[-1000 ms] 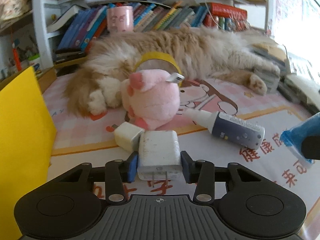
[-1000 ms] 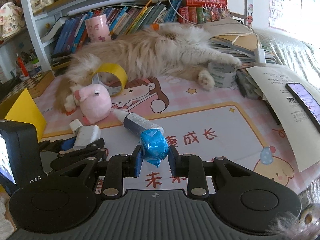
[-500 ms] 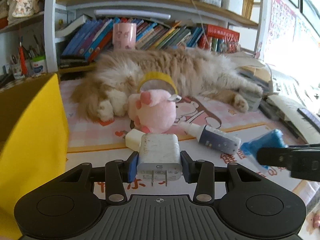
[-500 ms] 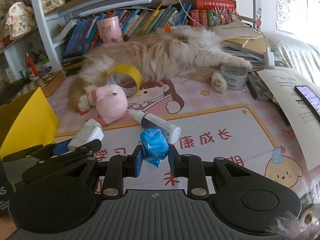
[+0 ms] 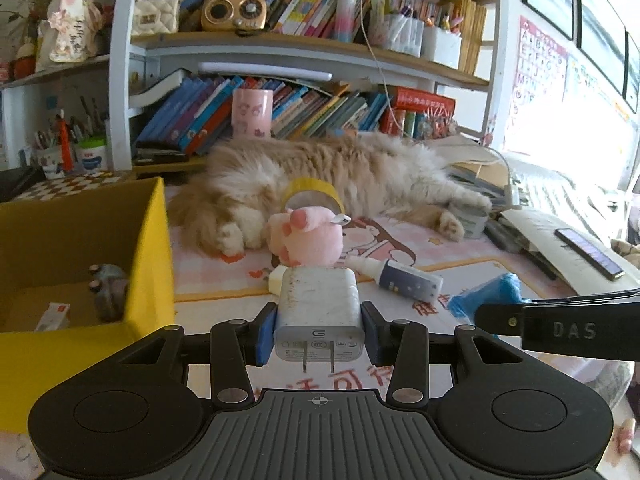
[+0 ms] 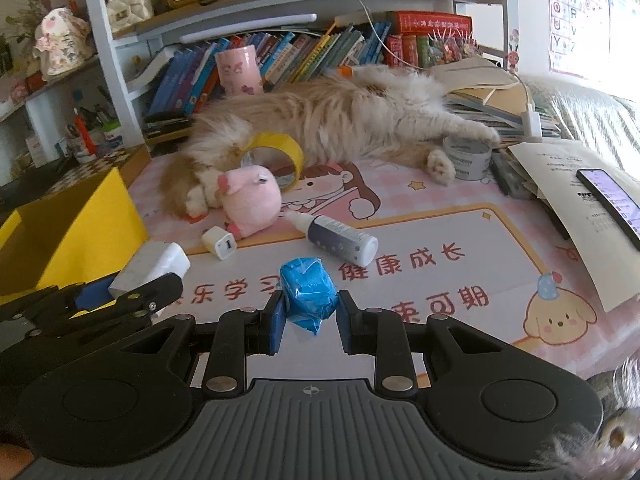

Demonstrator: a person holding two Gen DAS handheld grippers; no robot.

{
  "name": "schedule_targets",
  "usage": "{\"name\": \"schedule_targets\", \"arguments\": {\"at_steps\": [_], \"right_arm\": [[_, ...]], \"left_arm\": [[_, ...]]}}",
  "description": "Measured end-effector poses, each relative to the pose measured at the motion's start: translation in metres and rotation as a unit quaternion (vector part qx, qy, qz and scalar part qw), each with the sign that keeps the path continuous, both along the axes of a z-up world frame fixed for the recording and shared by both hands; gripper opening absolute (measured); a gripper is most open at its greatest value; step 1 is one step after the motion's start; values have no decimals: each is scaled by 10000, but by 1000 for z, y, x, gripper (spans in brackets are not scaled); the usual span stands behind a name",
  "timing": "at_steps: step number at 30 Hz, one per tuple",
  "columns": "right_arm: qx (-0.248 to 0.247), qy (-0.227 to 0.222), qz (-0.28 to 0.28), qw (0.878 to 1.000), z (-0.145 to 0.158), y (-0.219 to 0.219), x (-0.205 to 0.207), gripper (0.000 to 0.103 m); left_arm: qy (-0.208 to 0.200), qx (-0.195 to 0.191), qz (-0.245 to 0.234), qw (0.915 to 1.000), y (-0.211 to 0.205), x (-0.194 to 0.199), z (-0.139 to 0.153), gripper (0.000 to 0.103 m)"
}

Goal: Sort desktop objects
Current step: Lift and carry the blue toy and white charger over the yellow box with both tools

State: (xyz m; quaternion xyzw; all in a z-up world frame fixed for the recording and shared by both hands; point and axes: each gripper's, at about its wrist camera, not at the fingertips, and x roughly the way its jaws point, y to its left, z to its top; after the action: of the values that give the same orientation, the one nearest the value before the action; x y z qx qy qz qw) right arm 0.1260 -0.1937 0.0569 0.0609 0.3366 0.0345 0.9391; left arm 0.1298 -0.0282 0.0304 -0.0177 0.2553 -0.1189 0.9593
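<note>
Bookshelves (image 5: 304, 92) back a table (image 6: 440, 280) covered by a pink cartoon mat; a cat (image 6: 340, 120) lies along the far edge. Left gripper (image 5: 319, 332): jaws clamped on a white charger (image 5: 319, 304), prongs toward the camera, held above the mat just right of the yellow box (image 5: 152, 264). Right gripper (image 6: 310, 320): jaws clamped on a crumpled blue packet (image 6: 308, 294), lifted off the mat. On the mat: pink plush (image 6: 250, 200), small white plug (image 6: 219, 243), bottle (image 6: 340, 236) lying on its side, yellow tape roll (image 6: 280, 152) against the cat. Box holds a few small items, unclear.
</note>
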Motion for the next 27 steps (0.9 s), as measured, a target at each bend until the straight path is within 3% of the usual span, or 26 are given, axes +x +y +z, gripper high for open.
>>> {"name": "schedule_targets", "arguments": {"at_steps": [11, 20, 27], "right_arm": [[98, -113, 266, 9995, 17, 15, -45, 24], [165, -218, 501, 9984, 27, 25, -80, 24], [111, -96, 625, 9979, 17, 32, -110, 24]], "left_arm": [[-28, -180, 103, 9998, 29, -47, 23, 42], [-173, 219, 123, 9995, 43, -94, 27, 42], [-67, 179, 167, 9997, 56, -122, 31, 42]]}}
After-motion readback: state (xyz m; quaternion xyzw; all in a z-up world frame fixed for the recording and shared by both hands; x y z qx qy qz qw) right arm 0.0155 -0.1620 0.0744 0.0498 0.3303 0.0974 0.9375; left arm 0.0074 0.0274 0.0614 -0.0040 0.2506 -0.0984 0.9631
